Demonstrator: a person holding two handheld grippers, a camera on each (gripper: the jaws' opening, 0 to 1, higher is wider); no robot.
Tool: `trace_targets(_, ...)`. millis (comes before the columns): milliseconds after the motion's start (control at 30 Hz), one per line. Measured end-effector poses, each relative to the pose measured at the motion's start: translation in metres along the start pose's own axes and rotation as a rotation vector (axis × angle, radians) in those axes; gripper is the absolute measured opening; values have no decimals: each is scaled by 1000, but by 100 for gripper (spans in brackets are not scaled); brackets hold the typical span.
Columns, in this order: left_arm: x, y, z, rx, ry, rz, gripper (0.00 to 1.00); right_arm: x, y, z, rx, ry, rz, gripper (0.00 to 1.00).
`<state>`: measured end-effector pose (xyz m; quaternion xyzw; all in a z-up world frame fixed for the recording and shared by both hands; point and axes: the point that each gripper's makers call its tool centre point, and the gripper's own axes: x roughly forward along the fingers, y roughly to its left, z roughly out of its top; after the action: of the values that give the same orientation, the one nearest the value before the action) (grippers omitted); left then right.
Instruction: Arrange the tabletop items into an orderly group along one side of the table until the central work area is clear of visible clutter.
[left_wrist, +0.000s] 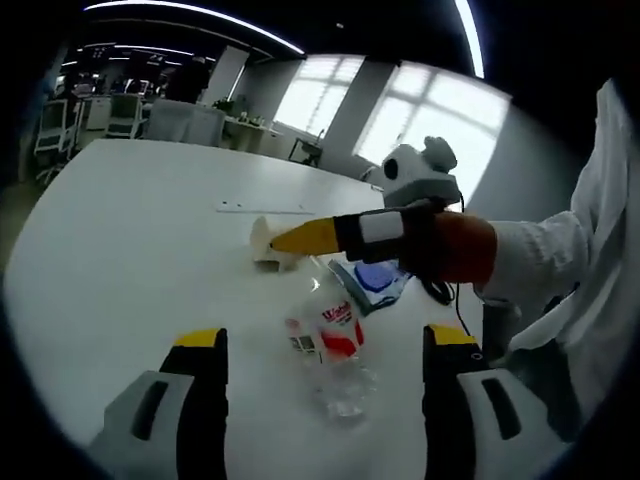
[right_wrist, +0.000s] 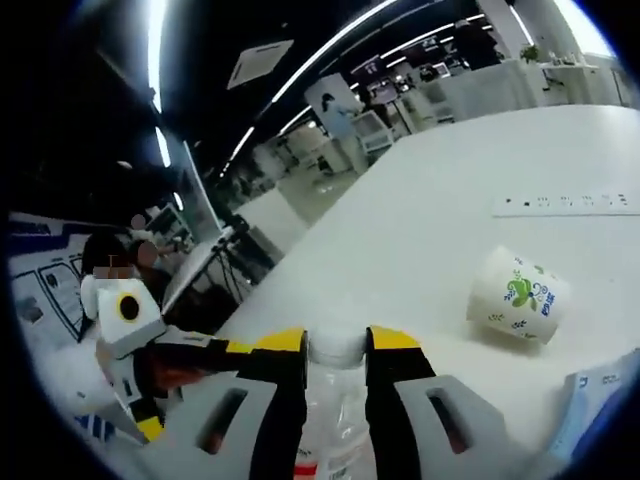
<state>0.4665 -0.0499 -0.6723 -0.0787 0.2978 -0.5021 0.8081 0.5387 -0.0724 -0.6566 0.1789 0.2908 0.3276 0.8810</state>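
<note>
Right gripper view has the right gripper (right_wrist: 335, 352) pinching the white cap of a clear plastic bottle (right_wrist: 332, 420) cut off below, its red label unreadable, a paper cup (right_wrist: 518, 296) tipped nearby on the white table (right_wrist: 420, 220); the left gripper (left_wrist: 325, 345) hovers spread.

Clear plastic bottle (left_wrist: 330, 345), red-and-white label, white cap (right_wrist: 335, 347), lies on white table (left_wrist: 140, 230). Paper cup (right_wrist: 518, 296), white with green-blue print, lies on its side, well apart from the bottle cap. Blue-and-white packet (left_wrist: 372, 281) lies flat just beside bottle. Cup (left_wrist: 272, 245) lies beyond bottle.
</note>
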Motion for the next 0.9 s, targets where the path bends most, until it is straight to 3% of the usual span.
trace_targets(167, 18, -7, -7, 19, 44, -45, 77, -9, 10, 1, -36, -15, 5, 19)
trace_targets(400, 30, -15, -12, 72, 83, -101, 53, -19, 26, 0, -108, -23, 23, 19)
trace_targets(533, 30, -15, -20, 103, 120, -99, 46, -26, 35, -2, -150, -34, 22, 19)
trace_targets(667, 30, -29, -24, 136, 138, -150, 41, -35, 43, -4, -187, -45, 13, 18)
trace_targets(900, 27, -34, -24, 187, 125, -162, 38, -49, 51, -7, -239, -76, -9, 18)
